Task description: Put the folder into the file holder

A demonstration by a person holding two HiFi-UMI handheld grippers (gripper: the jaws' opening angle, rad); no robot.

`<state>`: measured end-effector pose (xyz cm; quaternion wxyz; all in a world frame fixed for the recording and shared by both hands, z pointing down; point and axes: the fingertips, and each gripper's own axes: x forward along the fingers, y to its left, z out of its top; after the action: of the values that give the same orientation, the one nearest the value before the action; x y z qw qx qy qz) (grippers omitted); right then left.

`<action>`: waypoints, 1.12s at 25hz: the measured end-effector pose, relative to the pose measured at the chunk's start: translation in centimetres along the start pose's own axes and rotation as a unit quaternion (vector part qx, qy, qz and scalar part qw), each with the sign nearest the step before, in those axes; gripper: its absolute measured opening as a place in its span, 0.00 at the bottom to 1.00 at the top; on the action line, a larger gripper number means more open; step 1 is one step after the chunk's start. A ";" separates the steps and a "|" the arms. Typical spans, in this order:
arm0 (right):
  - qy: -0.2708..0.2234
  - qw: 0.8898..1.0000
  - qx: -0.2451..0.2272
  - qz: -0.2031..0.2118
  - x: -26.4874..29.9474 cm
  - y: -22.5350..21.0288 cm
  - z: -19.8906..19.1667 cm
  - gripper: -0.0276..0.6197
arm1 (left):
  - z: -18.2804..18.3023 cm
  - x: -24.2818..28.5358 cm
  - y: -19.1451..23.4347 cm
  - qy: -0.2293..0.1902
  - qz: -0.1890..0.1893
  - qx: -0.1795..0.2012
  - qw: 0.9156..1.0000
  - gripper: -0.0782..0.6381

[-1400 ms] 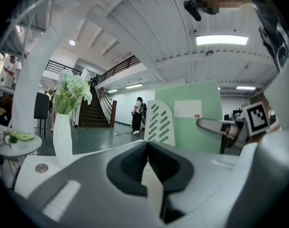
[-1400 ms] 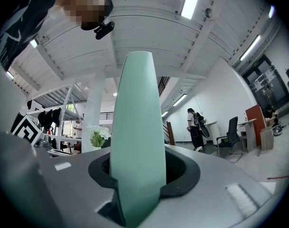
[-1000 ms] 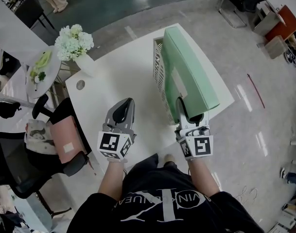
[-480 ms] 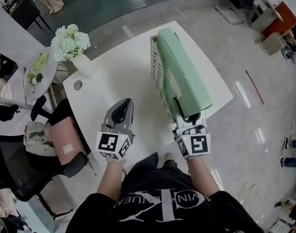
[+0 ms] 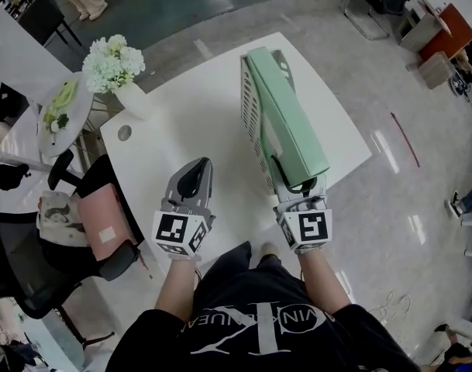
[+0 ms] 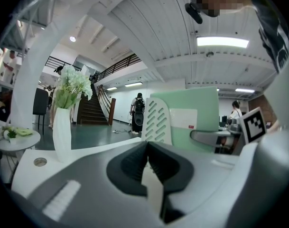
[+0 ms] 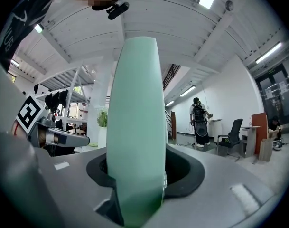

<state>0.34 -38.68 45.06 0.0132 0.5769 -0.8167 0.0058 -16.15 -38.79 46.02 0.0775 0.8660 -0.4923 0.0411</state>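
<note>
A mint-green folder (image 5: 290, 122) stands on edge on the white table (image 5: 197, 107), against the white slotted file holder (image 5: 252, 122). My right gripper (image 5: 298, 180) is at the folder's near end. Its jaws straddle the spine (image 7: 135, 127) and have just been opening, and the spine seems loose between them. My left gripper (image 5: 195, 170) rests shut on the table, left of the holder, with nothing in it. In the left gripper view the holder (image 6: 156, 122) and folder (image 6: 196, 115) stand ahead to the right.
A white vase of flowers (image 5: 118, 72) stands at the table's far left corner, near a cable hole (image 5: 125, 134). Left of the table are a black chair (image 5: 34, 270) and a small round table (image 5: 61, 115). The table's right edge runs close to the folder.
The folder has swung from leaning right to standing upright against the holder. My right gripper has shifted slightly left and rolled with it. The left gripper has not moved.
</note>
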 end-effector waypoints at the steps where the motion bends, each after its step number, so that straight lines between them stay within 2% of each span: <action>1: 0.002 1.000 0.000 0.001 0.0 0.1 0.0 0.39 | 0.0 -0.1 0.0 0.000 0.002 0.000 1.000 0.11; 7: 0.000 1.000 0.011 0.014 -0.4 0.2 0.1 0.41 | 0.0 -0.9 -0.2 -0.004 0.009 -0.001 1.000 0.11; 16: 0.001 0.999 0.013 0.037 -1.3 0.7 1.0 0.49 | 0.5 -2.3 -1.2 -0.010 0.020 -0.002 1.000 0.11; 28: 0.000 0.998 0.009 0.056 -3.7 0.9 1.8 0.51 | 1.0 -4.5 -3.3 -0.021 0.036 -0.002 0.999 0.11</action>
<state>0.66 -34.97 43.17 0.0074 0.5305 -0.8476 0.0136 -15.64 -33.47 44.05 0.0679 0.8485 -0.5243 0.0247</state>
